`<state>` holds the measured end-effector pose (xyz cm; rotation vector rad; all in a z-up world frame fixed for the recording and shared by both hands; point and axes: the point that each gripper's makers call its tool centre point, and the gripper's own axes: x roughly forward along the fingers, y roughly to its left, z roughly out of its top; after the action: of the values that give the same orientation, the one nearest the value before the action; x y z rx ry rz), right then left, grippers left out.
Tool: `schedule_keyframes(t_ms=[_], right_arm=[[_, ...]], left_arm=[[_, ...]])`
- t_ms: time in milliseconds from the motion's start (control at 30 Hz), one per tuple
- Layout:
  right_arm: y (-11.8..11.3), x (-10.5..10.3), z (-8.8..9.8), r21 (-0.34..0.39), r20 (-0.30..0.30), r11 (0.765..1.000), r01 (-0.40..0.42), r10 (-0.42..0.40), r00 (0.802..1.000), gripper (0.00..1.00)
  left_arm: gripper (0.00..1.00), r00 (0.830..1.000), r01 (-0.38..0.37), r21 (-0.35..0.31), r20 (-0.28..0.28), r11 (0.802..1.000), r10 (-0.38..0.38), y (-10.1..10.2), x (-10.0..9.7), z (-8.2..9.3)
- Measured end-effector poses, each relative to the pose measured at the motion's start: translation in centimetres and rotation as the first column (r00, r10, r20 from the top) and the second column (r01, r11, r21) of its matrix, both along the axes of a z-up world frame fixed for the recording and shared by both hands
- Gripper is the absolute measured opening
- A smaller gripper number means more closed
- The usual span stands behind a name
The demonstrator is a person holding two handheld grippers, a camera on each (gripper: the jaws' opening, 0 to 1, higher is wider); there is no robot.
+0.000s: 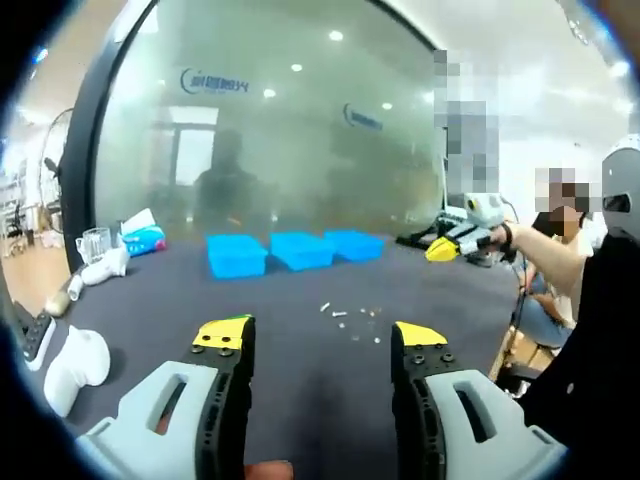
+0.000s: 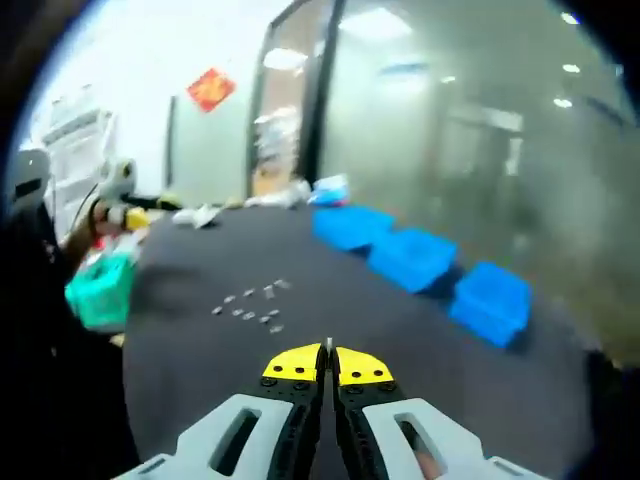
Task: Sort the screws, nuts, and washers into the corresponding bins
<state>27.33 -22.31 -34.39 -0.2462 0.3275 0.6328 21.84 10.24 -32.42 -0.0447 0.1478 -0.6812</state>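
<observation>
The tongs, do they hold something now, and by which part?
Left tongs are open and empty. Right tongs are shut, with nothing visible between them; the small parts lie on the table.

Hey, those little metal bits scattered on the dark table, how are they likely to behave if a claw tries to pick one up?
The metal bits look tiny and lie flat on the table, so they are probably hard to pinch and may slip from the yellow tips. They lie close together, so a nudge would likely scatter neighbours. Any round ones may roll; shapes are too small to tell.
</observation>
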Motion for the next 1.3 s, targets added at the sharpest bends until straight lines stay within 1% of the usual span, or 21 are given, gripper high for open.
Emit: schedule_keyframes(t_ms=[33,100,133,167,233,267,300,367,467,567,600,667,733,800,900,933,967,1033,1167,1267,1300], right_arm=[[-0.7,0.2,0.5,0.015,0.037,0.999,0.039,-0.039,0.999,0.01],[-1.6,0.0,1.2,0.064,0.068,0.994,0.087,-0.092,0.993,0.01],[-2.1,-0.1,1.6,0.075,0.091,0.991,0.11,-0.117,0.989,0.01],[-2.6,-0.1,2.0,0.08,0.126,0.987,0.141,-0.151,0.98,0.01],[-3.8,-0.2,2.5,0.095,0.163,0.977,0.193,-0.206,0.965,0.01],[-4.3,-0.3,2.9,0.104,0.193,0.969,0.223,-0.24,0.951,0.01],[-4.6,-0.4,3.1,0.132,0.194,0.962,0.241,-0.263,0.945,0.01],[-4.8,-0.6,3.2,0.158,0.193,0.954,0.256,-0.284,0.939,0.01],[-5.2,-0.5,3.6,0.165,0.219,0.945,0.283,-0.315,0.923,0.01],[-5.9,0.6,4.2,0.151,0.237,0.93,0.334,-0.362,0.902,0.01],[-6.2,1.2,4.5,0.143,0.246,0.927,0.347,-0.373,0.895,0.01],[-6.3,2.2,4.9,0.139,0.255,0.923,0.357,-0.382,0.888,0.01],[-6.3,3.4,5.4,0.149,0.247,0.923,0.355,-0.383,0.89,0.01],[-6.0,4.8,6.0,0.187,0.239,0.921,0.342,-0.38,0.894,0.01],[-6.2,7.2,6.7,0.208,0.239,0.912,0.353,-0.397,0.886,0.01],[-6.6,8.2,6.8,0.223,0.23,0.903,0.367,-0.415,0.881,0.01],[-7.0,9.4,6.8,0.271,0.186,0.878,0.395,-0.451,0.873,0.01],[-7.5,10.9,7.0,0.305,0.162,0.859,0.41,-0.471,0.867,0.01],[-8.6,14.2,7.2,0.299,0.165,0.846,0.442,-0.502,0.849,0.01],[-9.3,16.0,6.8,0.285,0.142,0.832,0.476,-0.528,0.837,0.01],[-9.3,17.0,6.7,0.285,0.132,0.831,0.478,-0.528,0.839,0.01]], left_arm=[[0.53,1.0,-0.006,-0.006,0.001,1.0,0.006,0.1,0.1,0.1],[0.53,1.0,-0.015,-0.011,0.001,1.0,0.015,0.1,0.3,0.2],[0.53,1.0,-0.021,-0.017,0.006,1.0,0.022,0.2,0.5,0.4],[0.53,1.0,-0.028,-0.021,0.01,0.999,0.028,0.2,0.6,0.6],[0.53,0.999,-0.046,-0.007,0.026,0.999,0.046,0.5,0.8,0.8],[0.53,0.998,-0.051,-0.002,0.027,0.999,0.051,0.5,0.9,0.8],[0.53,0.998,-0.055,0.0,0.029,0.998,0.055,0.5,0.9,0.8],[0.53,0.998,-0.055,0.005,0.031,0.998,0.055,0.5,1.0,0.8],[0.53,0.998,-0.051,0.011,0.032,0.999,0.051,0.3,1.0,0.7],[0.53,0.998,-0.054,0.034,0.041,0.998,0.053,0.2,1.0,0.5],[0.53,0.998,-0.055,0.045,0.046,0.997,0.053,0.2,1.0,0.5],[0.53,0.998,-0.055,0.045,0.047,0.997,0.052,0.3,1.0,0.5],[0.53,0.997,-0.056,0.04,0.046,0.998,0.054,0.4,0.9,0.4],[0.53,0.997,-0.062,0.044,0.047,0.997,0.06,0.7,0.9,0.3],[0.53,0.997,-0.068,0.047,0.046,0.997,0.065,1.0,1.0,0.2],[0.53,0.997,-0.069,0.047,0.047,0.997,0.067,1.0,1.0,0.3],[0.53,0.996,-0.071,0.045,0.048,0.996,0.068,1.1,1.0,0.3],[0.53,0.996,-0.075,0.046,0.049,0.996,0.073,1.2,1.1,0.3],[0.53,0.996,-0.082,0.039,0.049,0.996,0.08,1.3,1.3,0.4],[0.53,0.996,-0.078,0.038,0.048,0.996,0.076,1.3,1.4,0.3],[0.53,0.996,-0.077,0.037,0.045,0.996,0.076,1.2,1.3,0.3]])
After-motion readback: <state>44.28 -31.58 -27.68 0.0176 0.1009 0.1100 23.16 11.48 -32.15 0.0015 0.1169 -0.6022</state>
